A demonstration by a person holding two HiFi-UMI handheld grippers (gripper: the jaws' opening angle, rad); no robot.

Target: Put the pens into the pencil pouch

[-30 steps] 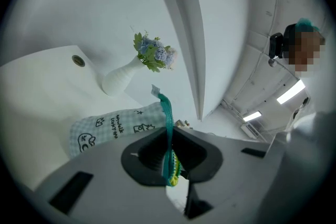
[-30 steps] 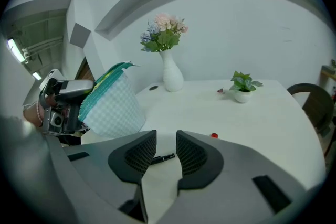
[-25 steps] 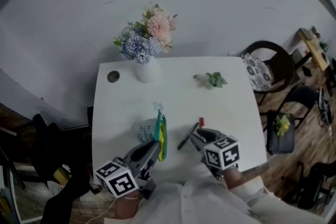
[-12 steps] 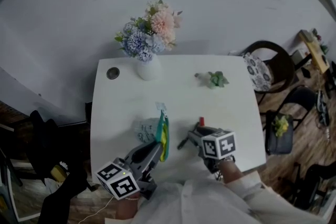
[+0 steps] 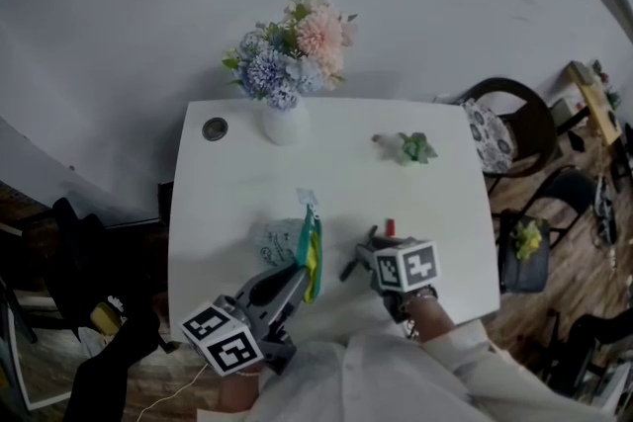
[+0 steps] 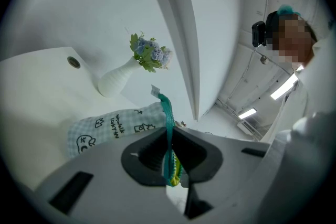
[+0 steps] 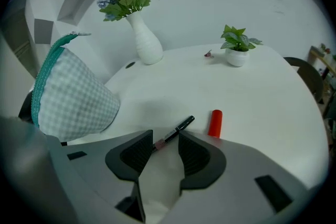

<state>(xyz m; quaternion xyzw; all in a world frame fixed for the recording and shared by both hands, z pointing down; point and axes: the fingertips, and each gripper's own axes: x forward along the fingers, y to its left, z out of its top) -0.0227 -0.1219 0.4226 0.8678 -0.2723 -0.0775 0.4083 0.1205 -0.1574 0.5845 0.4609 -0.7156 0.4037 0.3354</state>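
My right gripper (image 7: 164, 140) has dropped over the black pen (image 7: 177, 128) near the tabletop's (image 5: 237, 193) front edge, jaws just opened wide astride its end, seen only in its own view, while my left gripper (image 6: 170, 152) pinches the pencil pouch (image 6: 110, 126) rim.

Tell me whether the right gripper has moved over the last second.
Yes. In the head view the right gripper has drawn nearer the black pen. Its fingers have just been opening, and the pen's end lies between them, ungripped.
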